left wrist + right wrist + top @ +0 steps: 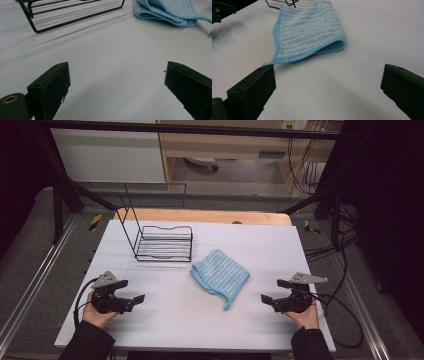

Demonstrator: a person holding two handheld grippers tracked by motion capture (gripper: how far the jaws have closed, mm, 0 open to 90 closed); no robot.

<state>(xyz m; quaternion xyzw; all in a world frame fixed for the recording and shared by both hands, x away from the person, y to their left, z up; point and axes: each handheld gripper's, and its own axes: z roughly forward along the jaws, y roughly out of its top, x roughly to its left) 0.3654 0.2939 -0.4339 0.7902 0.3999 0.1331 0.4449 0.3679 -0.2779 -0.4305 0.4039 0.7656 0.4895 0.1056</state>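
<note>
Both my left gripper [134, 290] and right gripper [270, 291] sit open and empty; the folded blue cloth [220, 274] hides its underside, and the wire rack [62, 12] is cut off up top.

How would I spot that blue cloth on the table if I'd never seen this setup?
Start at the white table. Near its middle, just in front and to the right of the black wire rack, lies the folded cloth. It is the only soft thing there: light blue with thin white stripes.

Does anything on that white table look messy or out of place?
Nothing is spilled or broken. The folded blue striped cloth lies askew, one corner trailing out toward the person, beside the black wire rack, which stands upright.
</note>
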